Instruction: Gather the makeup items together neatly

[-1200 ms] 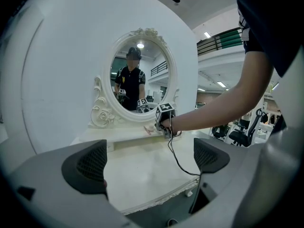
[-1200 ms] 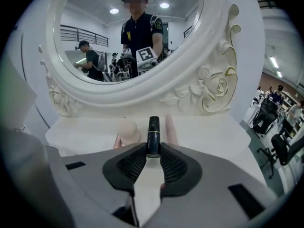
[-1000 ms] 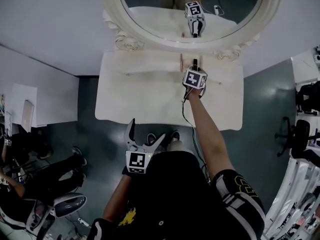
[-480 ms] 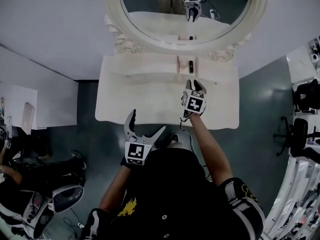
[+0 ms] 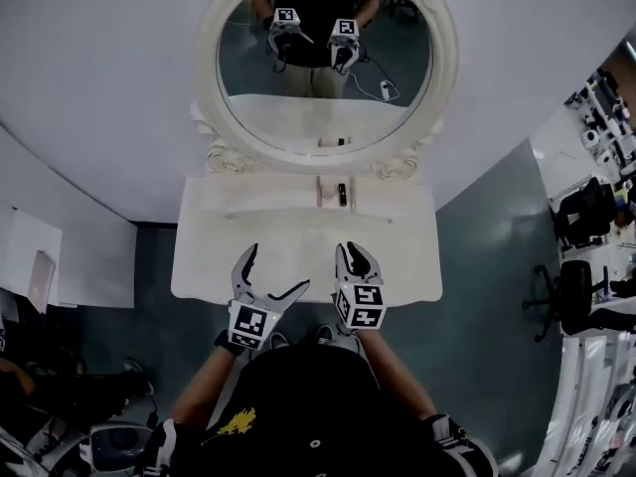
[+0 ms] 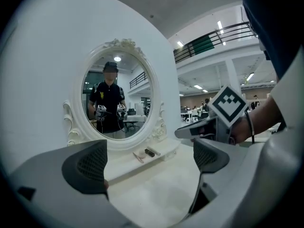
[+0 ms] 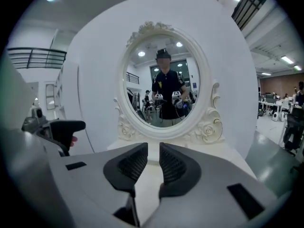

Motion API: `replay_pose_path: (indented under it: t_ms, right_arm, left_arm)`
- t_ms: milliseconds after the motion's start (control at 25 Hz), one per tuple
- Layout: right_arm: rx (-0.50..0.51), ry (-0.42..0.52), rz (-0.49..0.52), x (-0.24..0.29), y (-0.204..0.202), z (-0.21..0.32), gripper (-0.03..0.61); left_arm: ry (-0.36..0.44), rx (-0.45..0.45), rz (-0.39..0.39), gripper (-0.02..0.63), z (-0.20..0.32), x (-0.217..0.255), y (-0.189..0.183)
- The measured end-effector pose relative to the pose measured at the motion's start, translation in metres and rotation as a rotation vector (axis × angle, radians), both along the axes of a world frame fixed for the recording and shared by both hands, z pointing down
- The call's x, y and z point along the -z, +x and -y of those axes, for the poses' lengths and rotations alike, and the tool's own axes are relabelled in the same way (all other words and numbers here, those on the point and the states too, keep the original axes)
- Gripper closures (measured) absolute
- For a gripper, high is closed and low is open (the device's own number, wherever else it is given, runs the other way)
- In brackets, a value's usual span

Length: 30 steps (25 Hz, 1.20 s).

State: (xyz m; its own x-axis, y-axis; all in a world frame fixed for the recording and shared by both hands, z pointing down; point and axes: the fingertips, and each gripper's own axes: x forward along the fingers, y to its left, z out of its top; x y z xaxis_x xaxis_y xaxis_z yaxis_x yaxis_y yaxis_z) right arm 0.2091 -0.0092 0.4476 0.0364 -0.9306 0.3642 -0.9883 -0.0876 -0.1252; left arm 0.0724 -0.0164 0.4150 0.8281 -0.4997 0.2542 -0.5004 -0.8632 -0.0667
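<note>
Makeup items: a slim pinkish stick [image 5: 320, 191] and a short dark item [image 5: 342, 192] lie side by side, just apart, on the raised shelf [image 5: 268, 199] at the back of the white dressing table [image 5: 214, 261], directly under the oval mirror [image 5: 323, 58]. In the left gripper view the same pair appears on the shelf, the pinkish stick [image 6: 138, 156] to the left of the dark item [image 6: 150, 152]; a small pale thing may lie between them, but what it is cannot be told.

Left gripper [image 5: 278, 268]: held over the front edge of the table, well apart from the shelf, its jaws spread wide with only the bare tabletop between them.

Right gripper [image 5: 350, 256]: held just beside the left one, over the front part of the table and pointing at the mirror; its jaws are closing, with a narrow gap left between the pads and nothing in it.

Background: the mirror's carved white frame stands against a white wall. The glass reflects the person in a dark shirt holding both grippers.
</note>
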Motion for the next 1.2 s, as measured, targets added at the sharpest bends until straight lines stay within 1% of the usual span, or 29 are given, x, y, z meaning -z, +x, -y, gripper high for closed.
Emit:
replay_pose_path:
  t_ms: [80, 240, 320, 400, 520, 600, 680, 720, 840, 880, 960, 1120, 1200]
  right_arm:
    - [-0.003, 0.062, -0.005, 0.029, 0.003, -0.012, 0.486]
    - [0.002, 0.126, -0.020, 0.072, -0.005, -0.037, 0.488]
    - [0.017, 0.166, -0.037, 0.091, -0.012, -0.041, 0.488]
    - [0.032, 0.201, -0.078, 0.105, -0.017, -0.040, 0.488]
    - [0.044, 0.236, -0.179, 0.119, -0.018, -0.038, 0.489]
    - [0.057, 0.255, -0.209, 0.126, -0.019, -0.036, 0.489]
    - [0.077, 0.280, -0.209, 0.132, -0.022, -0.034, 0.491]
    - [0.091, 0.296, -0.208, 0.137, -0.024, -0.032, 0.495]
    - [0.147, 0.345, -0.191, 0.147, -0.036, -0.029, 0.523]
    - [0.163, 0.352, -0.188, 0.149, -0.041, -0.028, 0.528]
    - [0.177, 0.349, -0.186, 0.149, -0.046, -0.023, 0.537]
    - [0.182, 0.345, -0.173, 0.149, -0.050, -0.019, 0.551]
    - [0.196, 0.347, -0.169, 0.149, -0.052, -0.018, 0.561]
  left_arm:
    - [0.011, -0.001, -0.002, 0.038, 0.002, 0.009, 0.001]
    - [0.022, 0.023, -0.011, 0.038, 0.001, 0.025, -0.008]
    - [0.038, 0.035, -0.019, 0.038, 0.004, 0.034, -0.010]
    - [0.053, 0.049, -0.031, 0.038, 0.008, 0.039, -0.011]
    - [0.067, 0.088, -0.047, 0.038, 0.014, 0.042, -0.015]
    - [0.079, 0.115, -0.058, 0.038, 0.014, 0.044, -0.021]
    - [0.105, 0.130, -0.056, 0.038, 0.011, 0.047, -0.026]
    - [0.131, 0.132, -0.052, 0.038, 0.011, 0.050, -0.027]
    - [0.256, 0.114, -0.042, 0.038, 0.007, 0.061, -0.025]
    - [0.279, 0.109, -0.033, 0.039, 0.005, 0.064, -0.024]
    - [0.295, 0.106, -0.028, 0.040, 0.001, 0.067, -0.025]
    - [0.291, 0.128, -0.066, 0.046, 0.000, 0.068, -0.030]
    - [0.288, 0.137, -0.075, 0.071, 0.000, 0.068, -0.033]
